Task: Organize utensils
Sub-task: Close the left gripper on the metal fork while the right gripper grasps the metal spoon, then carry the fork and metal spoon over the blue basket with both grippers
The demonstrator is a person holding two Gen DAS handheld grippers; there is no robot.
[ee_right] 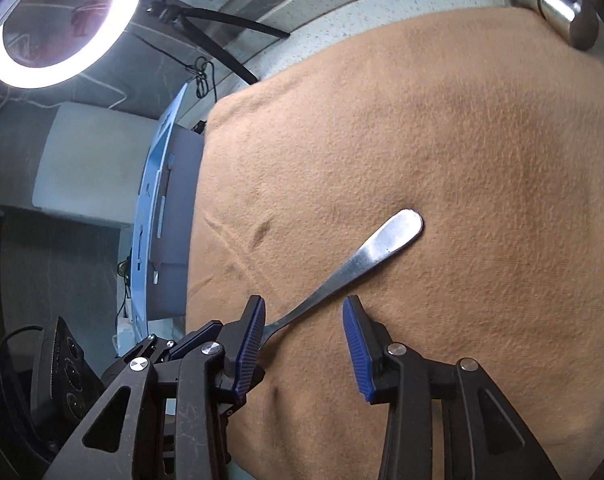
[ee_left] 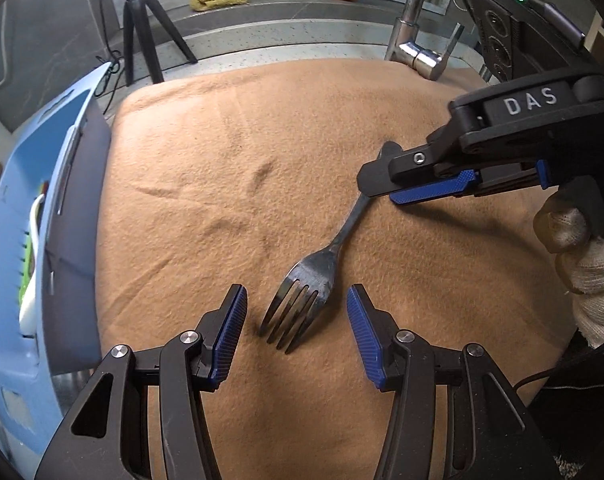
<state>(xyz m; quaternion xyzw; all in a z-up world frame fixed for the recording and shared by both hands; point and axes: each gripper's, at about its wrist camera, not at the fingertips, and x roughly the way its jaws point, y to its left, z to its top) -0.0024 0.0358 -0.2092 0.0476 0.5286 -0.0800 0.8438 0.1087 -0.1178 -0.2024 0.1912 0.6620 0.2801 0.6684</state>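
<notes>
Lying on the tan cloth (ee_left: 229, 184), the fork (ee_left: 302, 288) sits untouched between both parted grippers: left gripper (ee_left: 297, 332) straddles its tines, right gripper (ee_right: 304, 344) its handle.

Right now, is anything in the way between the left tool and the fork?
No, nothing visible. The fork lies bare on the cloth, its tines between the left tool's open pads. The right tool is at the handle end, not between.

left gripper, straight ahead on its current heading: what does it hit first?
Most likely the dark metal fork: its tines lie between the open fingers of the left gripper, on the tan fleece cloth. Depth is unclear, so the pads may meet the cloth alongside the tines at about the same time.
</notes>
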